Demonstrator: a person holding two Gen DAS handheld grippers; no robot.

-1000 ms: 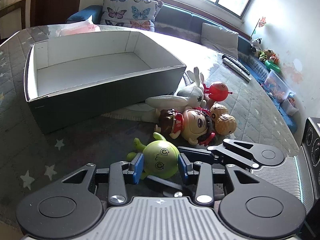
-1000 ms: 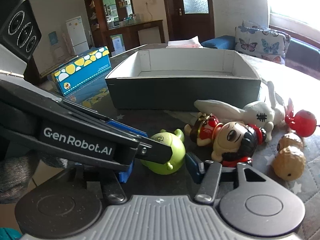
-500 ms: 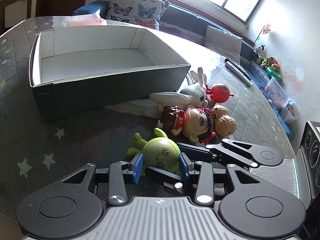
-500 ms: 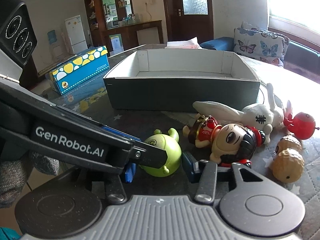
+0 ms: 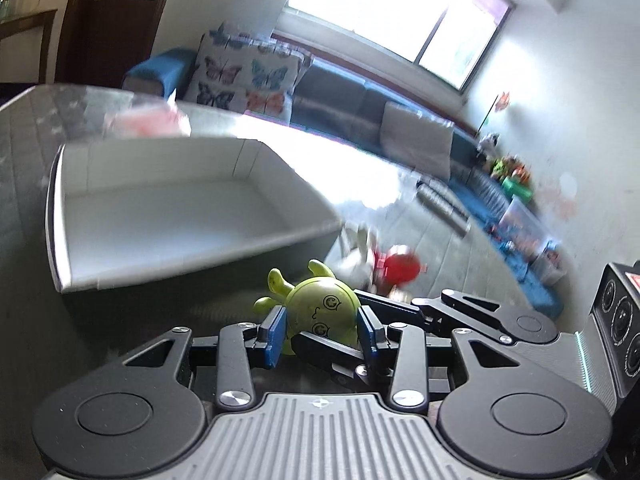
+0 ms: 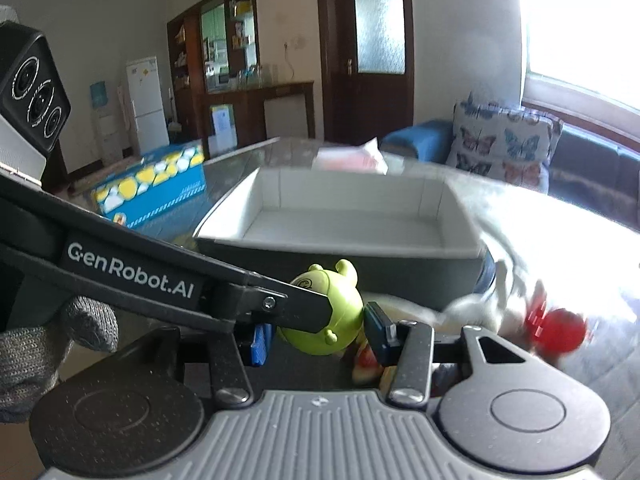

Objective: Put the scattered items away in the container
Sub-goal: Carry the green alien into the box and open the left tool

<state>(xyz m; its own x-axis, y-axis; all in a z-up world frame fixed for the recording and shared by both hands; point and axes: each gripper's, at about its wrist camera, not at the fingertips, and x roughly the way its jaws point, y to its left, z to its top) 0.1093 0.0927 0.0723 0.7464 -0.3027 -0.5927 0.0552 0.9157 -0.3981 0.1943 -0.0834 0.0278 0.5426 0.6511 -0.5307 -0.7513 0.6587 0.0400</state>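
Left tool (image 5: 322, 330) gripping green toy (image 5: 323, 312), "GenRobot.AI" lettering (image 6: 130, 270)

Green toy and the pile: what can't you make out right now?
- Green toy: right gripper's contact with it, hidden by left gripper arm in right wrist view.
- Red toy and white plush: motion-blurred in both views.
- Doll: only scraps behind right gripper.
- Table beyond box: glare.
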